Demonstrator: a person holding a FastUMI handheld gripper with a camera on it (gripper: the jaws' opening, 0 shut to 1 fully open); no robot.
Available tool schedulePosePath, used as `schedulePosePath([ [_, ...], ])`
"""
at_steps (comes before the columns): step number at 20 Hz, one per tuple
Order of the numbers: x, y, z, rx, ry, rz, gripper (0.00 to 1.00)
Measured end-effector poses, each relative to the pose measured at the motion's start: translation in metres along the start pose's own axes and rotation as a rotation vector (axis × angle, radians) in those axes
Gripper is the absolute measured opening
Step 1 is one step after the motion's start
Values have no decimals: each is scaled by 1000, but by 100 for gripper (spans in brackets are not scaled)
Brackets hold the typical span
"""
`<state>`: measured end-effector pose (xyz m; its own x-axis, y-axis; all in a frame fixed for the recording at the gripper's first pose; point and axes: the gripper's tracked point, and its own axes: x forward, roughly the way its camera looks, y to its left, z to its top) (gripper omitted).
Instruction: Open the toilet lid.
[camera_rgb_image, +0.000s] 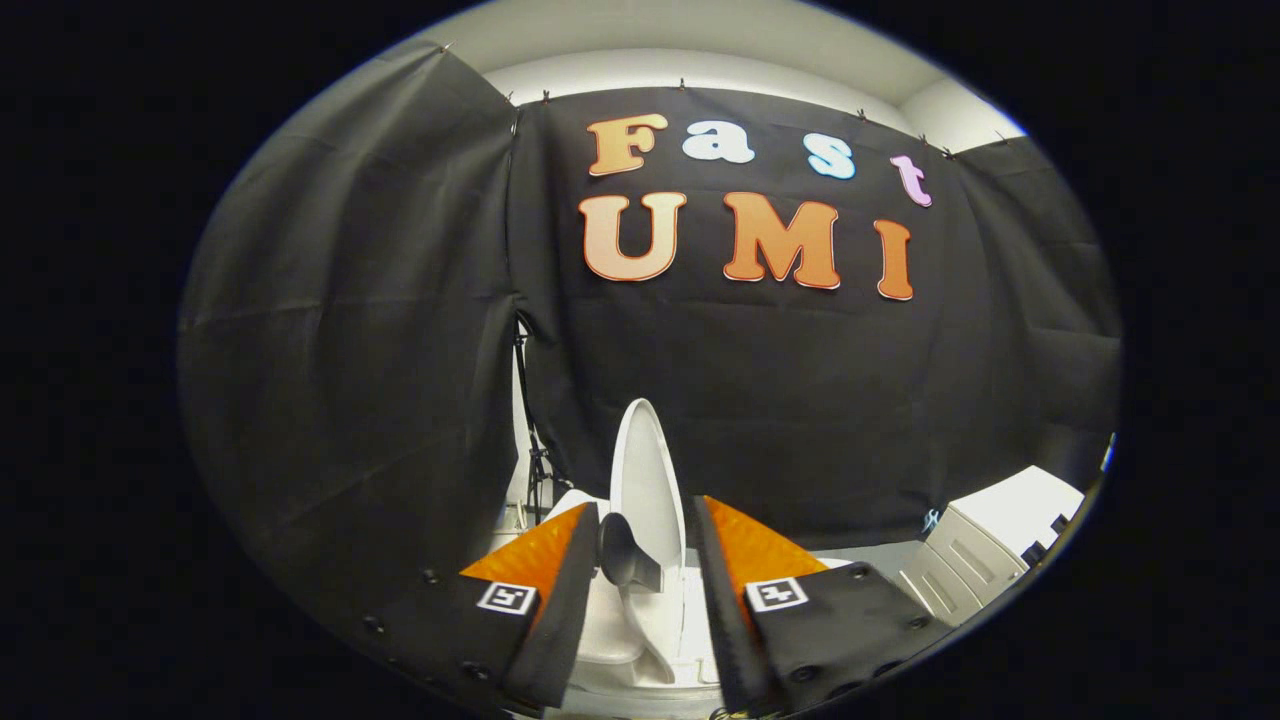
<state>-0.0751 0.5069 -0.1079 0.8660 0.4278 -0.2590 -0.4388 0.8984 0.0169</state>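
A: Going left to right, what is there?

B: On the left hangs the black cloth wall (350, 330). At a gap in the cloth, a dark stand or cable (528, 420) runs down in front of something white. Next comes the toilet (610, 640), white, with its toilet lid (648, 480) raised and standing nearly upright, seen almost edge-on.

A: And the fingers?

B: The gripper (648, 545) has its fingers spread apart. The lid rises in the gap between them, nearer the left finger (570, 570). A dark curved piece (625, 555) lies against the left finger's inner side, next to the lid; I cannot tell whether it touches the lid. The right finger (722, 570) stands apart from the lid. Nothing is pinched by both.

A: Any writing?

B: Each finger carries a small square black-and-white marker (507, 598); no readable words on it.

A: Further right?

B: A white cabinet (985, 560) with panelled fronts stands on the floor against the cloth.
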Motion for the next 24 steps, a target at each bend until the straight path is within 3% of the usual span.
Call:
schedulePosePath([
  [7,-20,-42,35,-4,-25,28,100],
  [24,-41,-231,55,52,-59,-131,100],
])
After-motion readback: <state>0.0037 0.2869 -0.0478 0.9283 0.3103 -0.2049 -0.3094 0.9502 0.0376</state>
